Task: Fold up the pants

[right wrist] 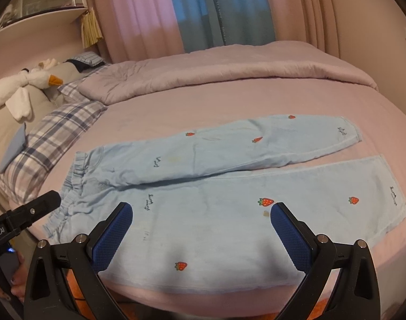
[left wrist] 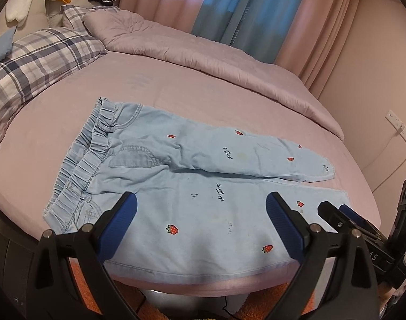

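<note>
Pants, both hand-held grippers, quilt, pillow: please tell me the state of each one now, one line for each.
pants: spread flat on the bed, unfolded, legs apart, waistband to the left
left hand-held gripper: open, above the near leg, holding nothing
right hand-held gripper: open, above the near leg, holding nothing
quilt: folded back along the far side of the bed
pillow: lying at the head of the bed

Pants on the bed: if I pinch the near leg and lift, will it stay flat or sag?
Probably sags: the pants are thin, light-blue fabric lying limp on the sheet, with soft creases at the elastic waistband. Likely light, so a one-point lift may drag the far leg along. Both grippers, left and right, are open, holding nothing.
</note>
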Available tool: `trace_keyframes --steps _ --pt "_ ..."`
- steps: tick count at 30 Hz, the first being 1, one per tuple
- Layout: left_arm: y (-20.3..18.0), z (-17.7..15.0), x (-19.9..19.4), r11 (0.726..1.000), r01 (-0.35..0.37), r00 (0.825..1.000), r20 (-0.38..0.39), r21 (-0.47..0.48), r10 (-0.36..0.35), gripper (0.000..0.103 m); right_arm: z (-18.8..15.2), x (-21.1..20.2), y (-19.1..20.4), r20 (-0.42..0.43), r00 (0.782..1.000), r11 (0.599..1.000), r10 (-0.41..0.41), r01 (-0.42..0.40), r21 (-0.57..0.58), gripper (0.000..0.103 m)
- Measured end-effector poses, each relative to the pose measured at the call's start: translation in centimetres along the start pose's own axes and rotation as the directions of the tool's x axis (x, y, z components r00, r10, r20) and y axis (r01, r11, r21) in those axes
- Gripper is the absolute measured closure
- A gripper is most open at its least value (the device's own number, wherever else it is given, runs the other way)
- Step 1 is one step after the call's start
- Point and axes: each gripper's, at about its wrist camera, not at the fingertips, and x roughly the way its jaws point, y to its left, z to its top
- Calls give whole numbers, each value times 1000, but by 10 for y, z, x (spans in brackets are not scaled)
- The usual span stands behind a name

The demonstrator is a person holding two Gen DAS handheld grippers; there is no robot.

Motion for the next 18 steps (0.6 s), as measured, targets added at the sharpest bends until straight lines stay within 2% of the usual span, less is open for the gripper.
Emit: trace_keyframes --steps 3,12,18 --pt "-1 -1 1 1000 -7 1000 -5 6 7 2 0 0 -1 1 1000 1000 -5 5 -3 0" --pt "-3 -2 3 1000 -8 1000 -15 21 9 1 -1 -1 -4 0 1000 1000 -17 17 -5 0" --pt "-3 -5 13 1000 -4 999 -53 25 5 1 -2 0 -8 -13 1000 1000 -22 23 15 0"
